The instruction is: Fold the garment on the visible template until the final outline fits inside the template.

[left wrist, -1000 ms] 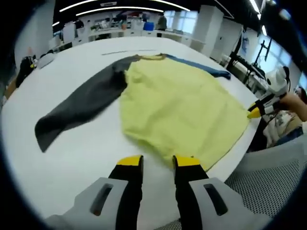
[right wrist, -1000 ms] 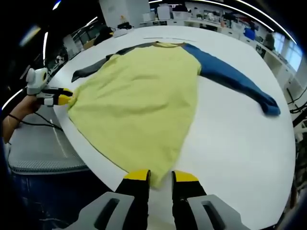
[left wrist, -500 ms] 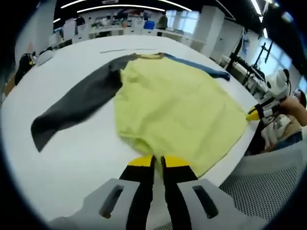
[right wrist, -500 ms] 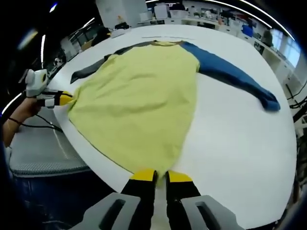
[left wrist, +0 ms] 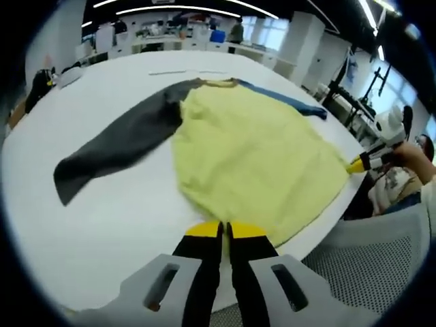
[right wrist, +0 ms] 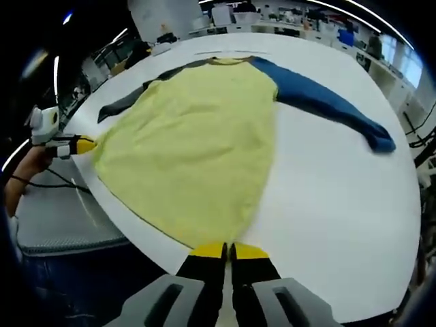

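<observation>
- Yellow-tipped jaws of the left gripper (left wrist: 221, 230) are pinched together on the near hem corner of the shirt (left wrist: 252, 153), right at the table (left wrist: 102, 218) edge.
- Same deal in the right gripper view: right gripper (right wrist: 228, 251) is clamped on the other hem corner of the shirt (right wrist: 191, 150).
- Shirt lies flat on the white table (right wrist: 327, 225), yellow body spread wide.
- Grey sleeve (left wrist: 112, 146) runs out one side, blue sleeve (right wrist: 327, 105) out the other.
- Collar (left wrist: 216, 82) is at the far end.
- Way past the table, desks in an office background, too blurry to tell more.
</observation>
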The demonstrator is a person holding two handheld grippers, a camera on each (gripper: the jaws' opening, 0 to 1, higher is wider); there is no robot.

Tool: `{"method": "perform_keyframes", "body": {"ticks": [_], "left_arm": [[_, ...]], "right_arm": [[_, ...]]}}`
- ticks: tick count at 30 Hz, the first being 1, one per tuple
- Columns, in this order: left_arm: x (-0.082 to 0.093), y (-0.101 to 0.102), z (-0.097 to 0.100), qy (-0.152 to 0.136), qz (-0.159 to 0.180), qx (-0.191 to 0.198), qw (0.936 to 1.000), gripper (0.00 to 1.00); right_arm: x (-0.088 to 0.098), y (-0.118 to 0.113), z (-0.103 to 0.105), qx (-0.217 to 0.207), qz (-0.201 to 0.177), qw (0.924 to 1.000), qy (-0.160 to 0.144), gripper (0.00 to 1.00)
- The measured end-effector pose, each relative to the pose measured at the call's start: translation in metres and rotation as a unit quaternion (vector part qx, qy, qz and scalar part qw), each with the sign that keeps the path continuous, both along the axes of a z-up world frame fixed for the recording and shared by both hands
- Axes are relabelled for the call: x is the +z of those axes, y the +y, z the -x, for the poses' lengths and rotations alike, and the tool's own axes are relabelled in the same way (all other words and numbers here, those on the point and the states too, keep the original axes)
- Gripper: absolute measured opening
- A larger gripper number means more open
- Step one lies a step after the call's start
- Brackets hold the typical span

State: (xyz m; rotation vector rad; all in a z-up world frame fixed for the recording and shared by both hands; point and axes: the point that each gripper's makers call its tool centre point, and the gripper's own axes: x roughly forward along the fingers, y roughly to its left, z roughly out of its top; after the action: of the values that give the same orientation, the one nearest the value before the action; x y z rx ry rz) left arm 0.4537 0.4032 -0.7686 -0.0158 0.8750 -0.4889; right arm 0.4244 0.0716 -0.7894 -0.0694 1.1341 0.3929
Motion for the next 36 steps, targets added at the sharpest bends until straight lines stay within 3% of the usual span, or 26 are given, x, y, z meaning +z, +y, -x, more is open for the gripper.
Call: {"method": "perform_keyframes", "body": {"ticks": [16, 25, 28, 30, 32, 35, 36], "left_arm": [[-0.019, 0.014, 0.022, 0.063, -0.049, 0.023, 0.9965, 0.01], [-0.024, 0.016, 0.026, 0.074, -0.077, 0.026, 0.994, 0.01], [-0.022, 0.018, 0.023, 0.065, -0.085, 0.028, 0.9939, 0.05], [-0.018, 0.018, 0.021, 0.054, -0.082, 0.035, 0.9945, 0.12], [-0.012, 0.014, 0.017, 0.035, -0.066, 0.035, 0.9966, 0.2], [0.001, 0.008, 0.005, -0.018, -0.056, 0.013, 0.9982, 0.3], [0.002, 0.008, 0.006, -0.018, -0.052, 0.017, 0.9983, 0.33]], "right_arm": [[-0.002, -0.009, 0.003, 0.018, 0.021, 0.9996, -0.005, 0.0], [-0.004, -0.01, 0.004, 0.027, 0.029, 0.9992, -0.008, 0.0], [-0.004, -0.011, 0.004, 0.026, 0.025, 0.9993, -0.011, 0.0], [-0.003, -0.012, 0.003, 0.019, 0.017, 0.9995, -0.018, 0.01], [0.0, -0.012, 0.002, 0.014, 0.011, 0.9996, -0.024, 0.06], [0.007, -0.011, -0.004, 0.009, -0.002, 0.9989, -0.045, 0.16], [0.009, -0.011, -0.006, 0.01, -0.004, 0.9987, -0.051, 0.21]]}}
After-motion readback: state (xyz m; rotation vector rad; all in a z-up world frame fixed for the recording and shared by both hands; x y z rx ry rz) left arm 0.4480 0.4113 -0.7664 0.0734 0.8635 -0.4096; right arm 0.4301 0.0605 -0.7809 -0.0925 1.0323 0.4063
